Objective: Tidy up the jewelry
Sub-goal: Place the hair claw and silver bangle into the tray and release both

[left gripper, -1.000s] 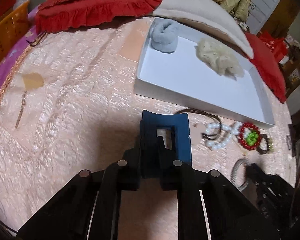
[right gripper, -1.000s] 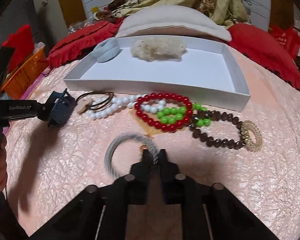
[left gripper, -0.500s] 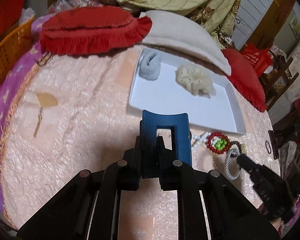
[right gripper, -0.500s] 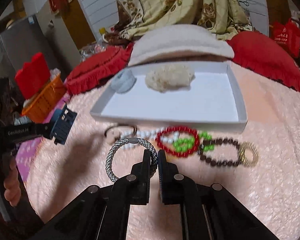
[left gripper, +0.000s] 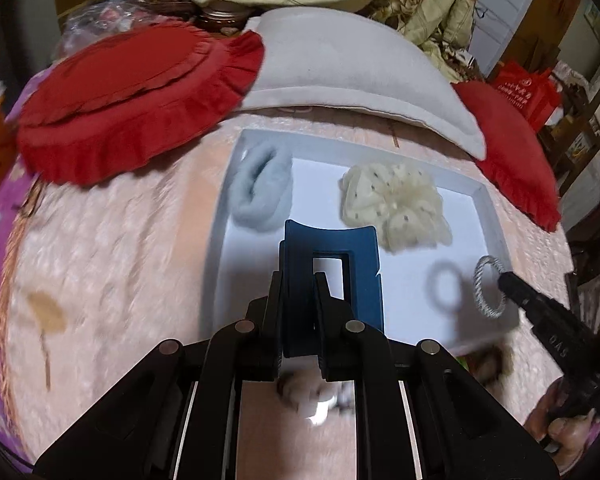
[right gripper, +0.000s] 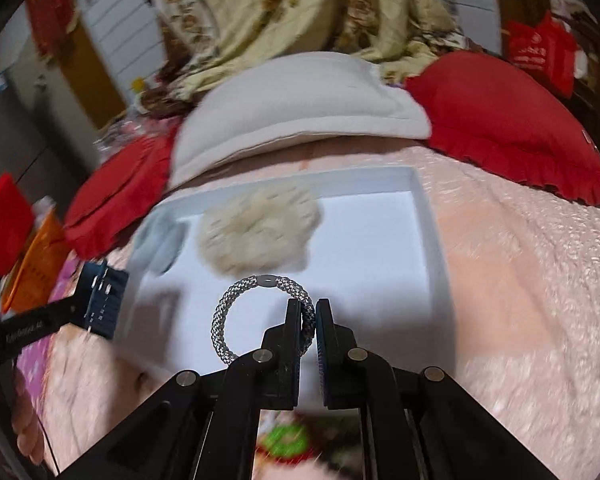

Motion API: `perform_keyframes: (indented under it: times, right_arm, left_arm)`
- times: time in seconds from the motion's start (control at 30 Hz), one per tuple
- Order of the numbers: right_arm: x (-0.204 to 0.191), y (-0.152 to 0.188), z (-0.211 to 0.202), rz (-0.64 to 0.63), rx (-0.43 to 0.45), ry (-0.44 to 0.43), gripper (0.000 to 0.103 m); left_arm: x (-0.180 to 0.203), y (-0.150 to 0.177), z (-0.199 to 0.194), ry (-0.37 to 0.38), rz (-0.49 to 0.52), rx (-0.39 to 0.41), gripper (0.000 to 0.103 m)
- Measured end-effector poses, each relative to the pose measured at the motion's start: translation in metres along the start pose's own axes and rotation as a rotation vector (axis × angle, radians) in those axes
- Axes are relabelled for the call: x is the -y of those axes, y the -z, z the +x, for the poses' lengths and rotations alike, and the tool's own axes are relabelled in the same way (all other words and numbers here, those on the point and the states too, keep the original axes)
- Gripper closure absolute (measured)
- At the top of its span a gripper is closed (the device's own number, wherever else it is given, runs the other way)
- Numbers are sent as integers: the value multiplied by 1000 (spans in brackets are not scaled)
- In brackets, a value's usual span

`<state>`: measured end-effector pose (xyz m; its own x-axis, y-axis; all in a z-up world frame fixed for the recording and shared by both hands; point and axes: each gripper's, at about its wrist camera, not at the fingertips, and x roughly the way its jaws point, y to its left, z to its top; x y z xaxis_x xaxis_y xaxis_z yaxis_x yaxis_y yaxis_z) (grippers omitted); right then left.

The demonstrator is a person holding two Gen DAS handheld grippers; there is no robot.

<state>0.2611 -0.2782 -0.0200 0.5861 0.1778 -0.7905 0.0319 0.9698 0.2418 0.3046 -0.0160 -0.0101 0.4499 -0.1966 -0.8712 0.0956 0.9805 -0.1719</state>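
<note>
Left gripper point(left gripper: 298, 312) clenches the blue hair claw point(left gripper: 332, 276); right gripper point(right gripper: 308, 316) pinches the braided grey hair tie point(right gripper: 260, 316), both at frame centre above the white tray point(left gripper: 496, 220). The tie's thin edge-hold could slip, dropping it outside.

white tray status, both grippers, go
Left gripper shut on blue plastic hair claw. Right gripper shut on grey braided hair tie. Both above white tray; landing spots clear.

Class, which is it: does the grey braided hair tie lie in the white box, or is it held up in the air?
Held up. The right gripper is shut on the grey braided hair tie, which hangs above the white box, casting a shadow on its floor.
</note>
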Motion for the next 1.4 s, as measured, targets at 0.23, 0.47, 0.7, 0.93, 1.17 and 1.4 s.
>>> perform_keyframes:
  times: [0.23, 0.47, 0.7, 0.93, 1.17, 1.4]
  right_arm:
    - [28, -35, 43, 44, -34, 47, 96]
    - [53, -43, 70, 174, -81, 30, 91]
    - [64, -42, 44, 195, -17, 17, 57]
    - [54, -18, -20, 130, 12, -68, 57]
    - [46, 47, -60, 52, 16, -128, 57]
    - [51, 88, -39, 80, -76, -105, 60]
  left_arm:
    - [11, -34, 57, -70, 12, -30, 91]
    - [3, -50, 71, -9, -19, -35, 78]
    - [0, -40, 36, 39, -28, 10, 70]
    - [5, 0, -31, 59, 0, 89, 70]
    - [-5, 69, -61, 14, 51, 93, 70]
    - [-26, 118, -13, -30, -24, -21, 70]
